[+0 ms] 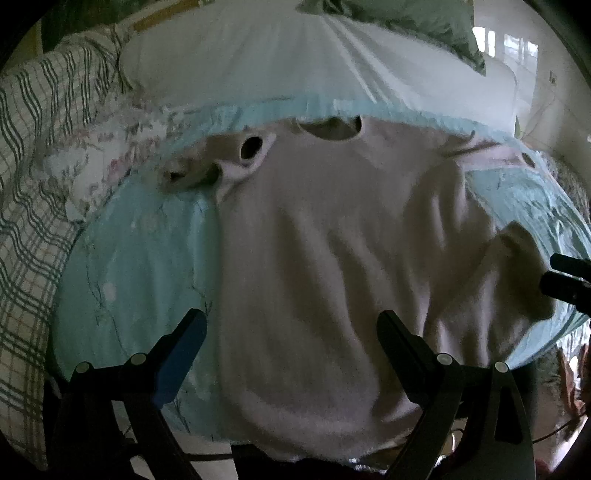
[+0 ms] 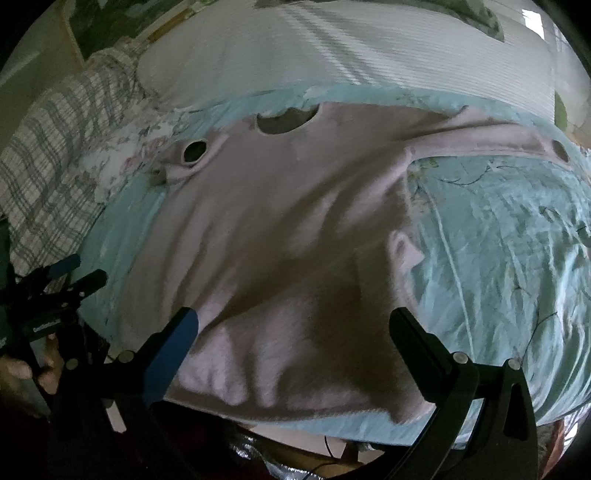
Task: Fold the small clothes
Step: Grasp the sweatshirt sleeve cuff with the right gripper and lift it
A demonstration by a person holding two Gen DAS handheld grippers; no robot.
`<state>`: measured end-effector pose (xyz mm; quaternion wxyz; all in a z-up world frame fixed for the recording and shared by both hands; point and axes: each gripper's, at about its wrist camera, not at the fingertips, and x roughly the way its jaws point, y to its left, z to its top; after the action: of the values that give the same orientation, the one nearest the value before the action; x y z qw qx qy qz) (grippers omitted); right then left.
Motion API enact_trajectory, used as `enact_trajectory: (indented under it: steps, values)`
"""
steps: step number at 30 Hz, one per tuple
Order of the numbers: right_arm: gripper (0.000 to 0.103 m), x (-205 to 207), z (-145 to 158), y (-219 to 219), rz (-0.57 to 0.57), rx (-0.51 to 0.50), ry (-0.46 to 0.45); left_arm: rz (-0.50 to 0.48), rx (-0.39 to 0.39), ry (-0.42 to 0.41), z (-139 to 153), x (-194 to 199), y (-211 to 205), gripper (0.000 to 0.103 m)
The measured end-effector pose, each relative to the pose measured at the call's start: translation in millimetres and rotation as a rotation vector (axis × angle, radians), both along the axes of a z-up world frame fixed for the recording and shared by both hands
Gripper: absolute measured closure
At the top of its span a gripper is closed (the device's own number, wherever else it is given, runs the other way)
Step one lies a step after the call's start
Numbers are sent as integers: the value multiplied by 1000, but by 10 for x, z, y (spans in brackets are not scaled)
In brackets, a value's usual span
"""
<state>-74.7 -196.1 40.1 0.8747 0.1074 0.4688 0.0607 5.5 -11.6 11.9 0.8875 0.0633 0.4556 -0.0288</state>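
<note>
A pale pink long-sleeved top (image 1: 332,229) (image 2: 280,221) lies spread face-up on a light blue quilt (image 1: 140,258) (image 2: 498,240), neck hole at the far side, hem toward me. Its left sleeve is bunched near the shoulder; the right sleeve (image 2: 498,142) stretches out to the right. My left gripper (image 1: 291,325) hovers open over the hem's left part, nothing between its fingers. My right gripper (image 2: 293,321) hovers open over the hem's right part, also empty. The left gripper (image 2: 79,273) shows at the left edge of the right wrist view; the right gripper (image 1: 565,277) shows at the right edge of the left.
The quilt covers a bed. A white pillow (image 1: 258,62) (image 2: 332,55) lies beyond the top, a plaid blanket (image 1: 33,184) (image 2: 55,166) to the left, a green cushion (image 1: 417,22) at the back. A hand (image 2: 22,369) holds the left tool. The bed's front edge lies just below the hem.
</note>
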Motion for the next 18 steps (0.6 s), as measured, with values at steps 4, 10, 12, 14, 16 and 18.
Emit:
enact_trajectory:
  steps: [4, 10, 12, 14, 16, 18]
  values:
    - [0, 152, -29, -249, -40, -22, -28, 36, 8, -119, 42, 62, 29, 9]
    - [0, 515, -98, -976, -161, -8, -93, -2, 8, -41, -130, 387, -57, 9]
    - [1, 649, -131, -1265, -214, -6, -94, -6, -7, -15, -188, 515, -79, 9]
    - [5, 775, -147, -1597, -269, 1, -100, 2, 0, -16, -223, 603, -104, 8]
    - [12, 920, -167, -2030, -338, 20, -101, 15, 7, -16, -273, 699, -115, 8]
    - [19, 1037, -242, -2381, -407, 49, -85, 20, 5, -3, -329, 795, -125, 8]
